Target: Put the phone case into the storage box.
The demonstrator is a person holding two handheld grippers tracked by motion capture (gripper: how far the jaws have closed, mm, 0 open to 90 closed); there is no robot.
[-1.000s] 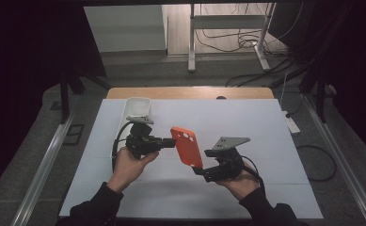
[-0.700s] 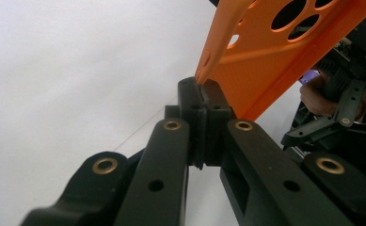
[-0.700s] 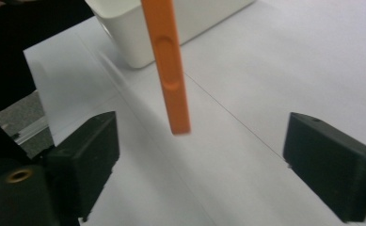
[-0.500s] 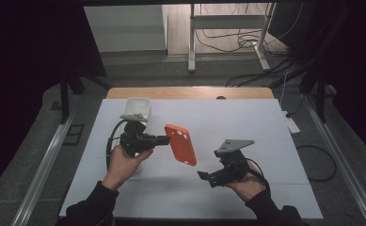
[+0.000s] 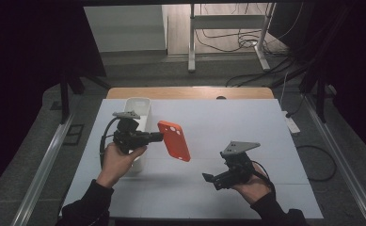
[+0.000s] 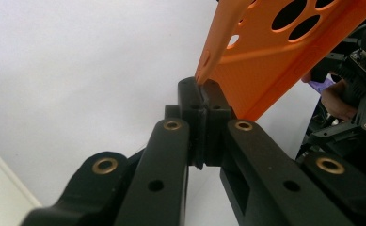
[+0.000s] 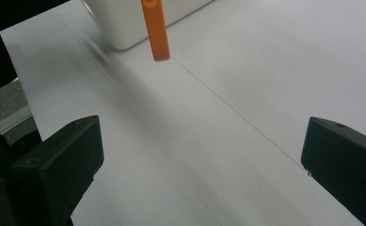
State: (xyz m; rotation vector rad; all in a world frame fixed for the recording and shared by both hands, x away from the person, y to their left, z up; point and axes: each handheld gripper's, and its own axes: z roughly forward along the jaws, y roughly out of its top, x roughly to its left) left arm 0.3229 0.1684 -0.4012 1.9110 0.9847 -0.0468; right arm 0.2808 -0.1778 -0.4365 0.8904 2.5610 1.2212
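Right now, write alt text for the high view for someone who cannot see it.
Over a white table, the left claw grips an orange phone case by its edge, held in the air. The right claw is open and empty nearby; a white bin stands behind the left hand.

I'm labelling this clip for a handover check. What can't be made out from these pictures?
- High view: the white bin's inside; its wall and the left gripper hide it.
- Left gripper view: the orange phone case is cut off by the top edge.
- Right gripper view: the case's face; it shows edge-on.
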